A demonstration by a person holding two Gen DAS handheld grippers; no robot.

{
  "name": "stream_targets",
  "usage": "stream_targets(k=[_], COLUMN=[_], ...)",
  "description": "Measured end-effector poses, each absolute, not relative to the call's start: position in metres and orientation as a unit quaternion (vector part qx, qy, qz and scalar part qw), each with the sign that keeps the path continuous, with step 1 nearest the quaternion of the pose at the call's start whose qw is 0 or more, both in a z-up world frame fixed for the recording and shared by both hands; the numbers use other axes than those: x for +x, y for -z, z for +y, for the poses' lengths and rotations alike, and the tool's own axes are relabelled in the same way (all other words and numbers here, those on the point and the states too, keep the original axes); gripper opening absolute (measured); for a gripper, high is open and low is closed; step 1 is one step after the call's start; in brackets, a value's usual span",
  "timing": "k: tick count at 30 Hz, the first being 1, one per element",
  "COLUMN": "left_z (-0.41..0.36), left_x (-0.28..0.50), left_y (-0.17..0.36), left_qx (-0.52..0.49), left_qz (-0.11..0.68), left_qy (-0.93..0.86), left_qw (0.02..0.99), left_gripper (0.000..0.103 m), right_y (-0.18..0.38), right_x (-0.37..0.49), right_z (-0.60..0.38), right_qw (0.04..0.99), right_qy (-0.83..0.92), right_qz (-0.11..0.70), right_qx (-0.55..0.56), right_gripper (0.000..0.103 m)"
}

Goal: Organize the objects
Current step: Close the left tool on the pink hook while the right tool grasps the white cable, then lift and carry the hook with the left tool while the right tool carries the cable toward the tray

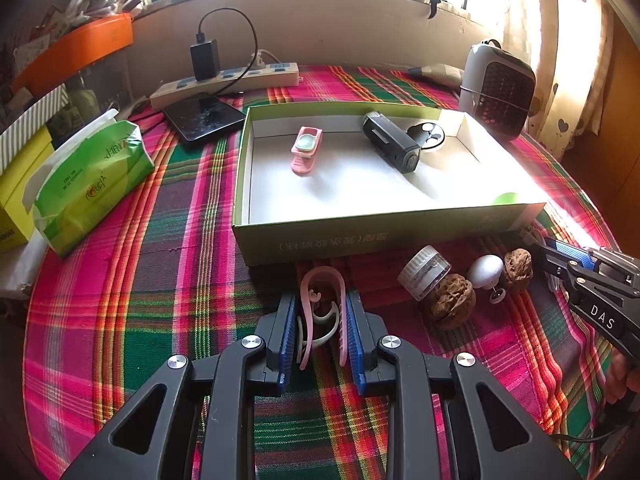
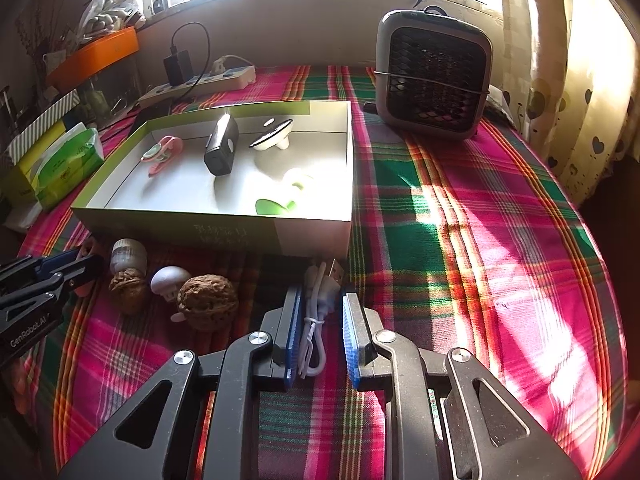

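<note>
My left gripper [image 1: 321, 303] is shut on a pink and white hair clip [image 1: 320, 278] lying on the plaid cloth just in front of the green cardboard box [image 1: 360, 236]. My right gripper [image 2: 322, 295] is shut on a bundled white USB cable [image 2: 314, 324] near the box's front right corner [image 2: 320, 236]. The box holds a pink clip-on lens [image 1: 305, 148], a black device [image 1: 390, 142], a round black and white item [image 1: 428, 134] and a green piece [image 2: 276, 205]. Between the grippers lie a small jar [image 1: 425, 274], two walnuts [image 1: 452, 306] [image 1: 517, 270] and a white mushroom-shaped figure [image 1: 486, 272].
A small grey fan heater [image 2: 434, 74] stands at the back right. A power strip [image 1: 224, 80] with a black charger, a dark phone [image 1: 204, 118] and a green tissue pack [image 1: 90, 184] sit to the left. Curtains hang at the right edge.
</note>
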State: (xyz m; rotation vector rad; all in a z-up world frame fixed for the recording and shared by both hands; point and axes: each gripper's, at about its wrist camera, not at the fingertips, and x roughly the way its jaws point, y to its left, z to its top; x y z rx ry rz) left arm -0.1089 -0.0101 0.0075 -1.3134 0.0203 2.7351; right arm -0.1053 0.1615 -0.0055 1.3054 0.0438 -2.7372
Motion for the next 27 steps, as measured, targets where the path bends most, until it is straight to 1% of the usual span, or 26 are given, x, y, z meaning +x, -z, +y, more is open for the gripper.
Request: stream_targets(k=[27], left_z=[-0.0099], left_x=[-0.1047], left_y=[-0.0118], left_qx=[-0.424], left_qz=[0.007], left_qy=[-0.904], left_qw=[0.056], left_gripper=[0.021], right_y=[0.0039], right_x=[-0.1024], right_z=[0.1634], right_qw=[0.056], right_qy=[0.903], right_qz=[-0.005], right_qx=[0.426], right_gripper=[0.020])
